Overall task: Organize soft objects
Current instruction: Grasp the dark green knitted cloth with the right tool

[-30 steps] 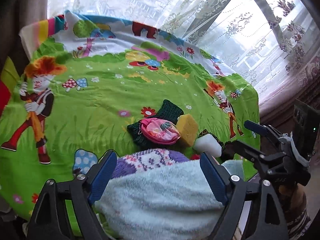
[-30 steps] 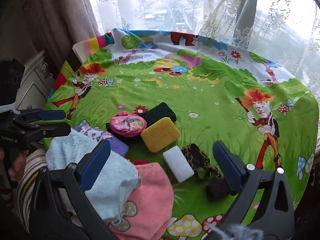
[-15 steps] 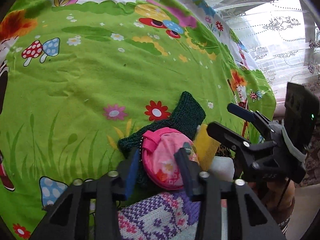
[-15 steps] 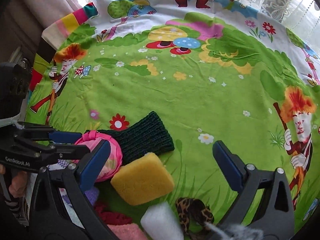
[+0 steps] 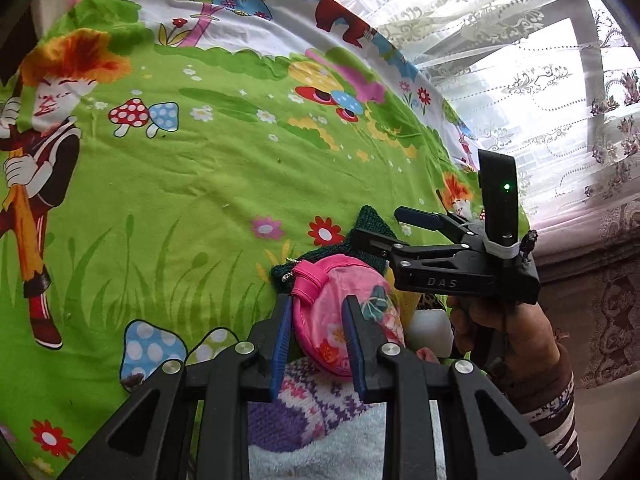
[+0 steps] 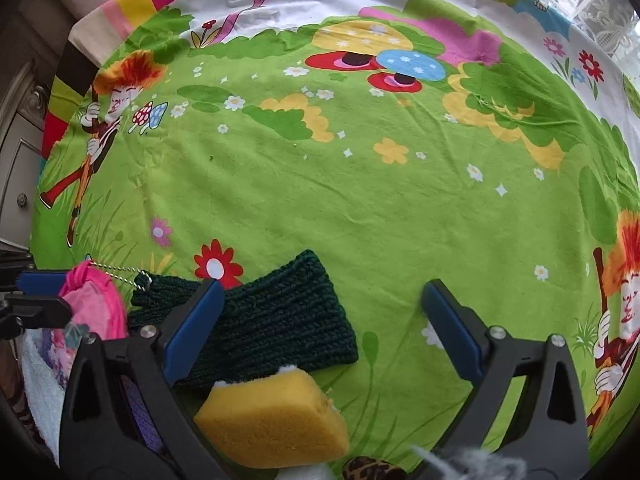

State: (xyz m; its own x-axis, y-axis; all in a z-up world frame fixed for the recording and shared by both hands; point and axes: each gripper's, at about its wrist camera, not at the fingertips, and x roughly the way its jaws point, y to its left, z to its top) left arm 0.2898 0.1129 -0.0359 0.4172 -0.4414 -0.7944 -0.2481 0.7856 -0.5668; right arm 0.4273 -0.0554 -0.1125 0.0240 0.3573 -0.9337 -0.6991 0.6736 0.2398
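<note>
The left gripper (image 5: 316, 316) is clamped on the pink round pouch (image 5: 344, 312), blue pads pinching its left side into a fold, a narrow bite that suits a soft, squashy thing with no firm edge to take. That pouch is our landmark: it sits at the near edge of the green cartoon cloth (image 5: 200, 184), half on top of the dark green knitted piece (image 6: 272, 320), with its bead chain (image 6: 116, 272) trailing across the knit. Just behind the pouch, toward the camera, lie a purple patterned knit (image 5: 304, 404) and a pale blue towel (image 5: 320, 456), so it is the top of the heap and likely gets lifted first. To the right of the pouch comes the right gripper (image 6: 320, 312), jaws spread wide and just beginning to draw in, nothing pressed between the pads. The left finger rests over the green knit, the right finger over bare cloth, so I'd say the knit is its target. The yellow sponge (image 6: 276, 416) leans against the knit's near edge, beyond the pouch's right side, with a white block (image 5: 430, 332) and a leopard-print scrap (image 6: 368, 472) beside it. The risk: the chain could drag on the knit as the pouch rises.
</note>
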